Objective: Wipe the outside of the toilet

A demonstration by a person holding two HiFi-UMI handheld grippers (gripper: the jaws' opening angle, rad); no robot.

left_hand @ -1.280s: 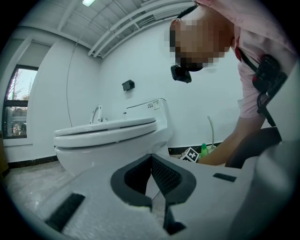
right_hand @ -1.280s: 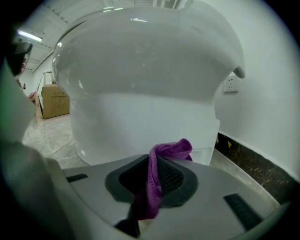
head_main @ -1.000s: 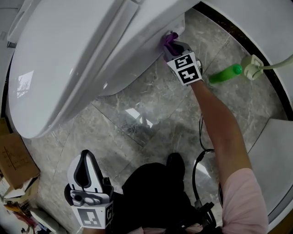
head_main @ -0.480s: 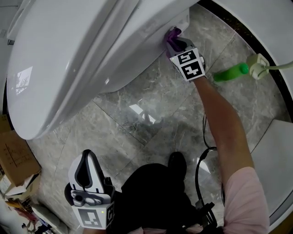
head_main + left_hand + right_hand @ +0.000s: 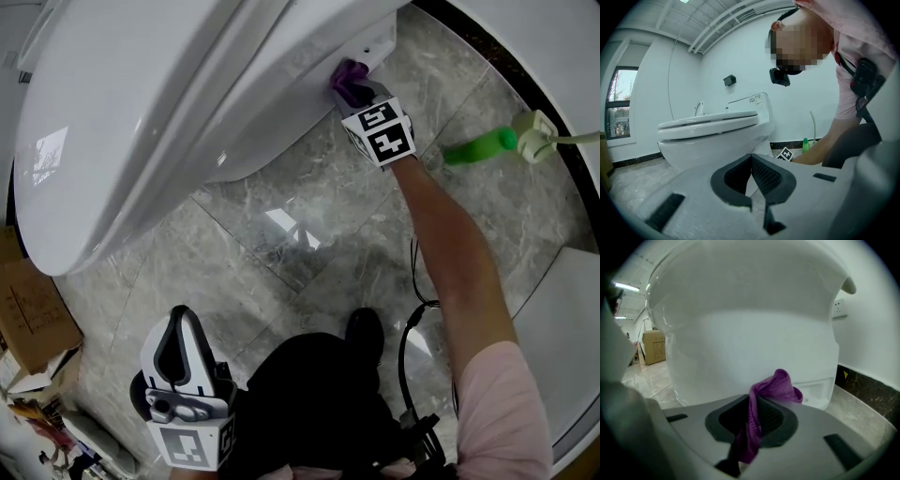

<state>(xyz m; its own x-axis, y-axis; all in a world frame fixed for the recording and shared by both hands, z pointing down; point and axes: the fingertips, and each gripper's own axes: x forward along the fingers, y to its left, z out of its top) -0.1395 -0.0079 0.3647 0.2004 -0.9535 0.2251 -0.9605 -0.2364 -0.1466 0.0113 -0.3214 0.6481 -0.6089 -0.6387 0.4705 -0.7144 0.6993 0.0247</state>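
One white toilet across the upper left of the head view, lid down, base standing on the grey marble floor. Pressed against the lower rear side of that base, a bunched purple cloth, touching the porcelain near its back corner. Pinched on the cloth, the right gripper, jaws clenched on the fabric; seen in the right gripper view with a purple tail hanging down between the pads and the bunched end poking out toward the white wall of the bowl. Behind it, the person's bare forearm, reaching out from a pink sleeve. Just right of that gripper on the floor, a green bottle lying beside a white hose fitting. Low at the bottom left and well apart from the toilet, the left gripper, jaws closed tip to tip with nothing between them, pointed toward the toilet's front in the left gripper view. Further left, at the frame edge, a brown cardboard box.
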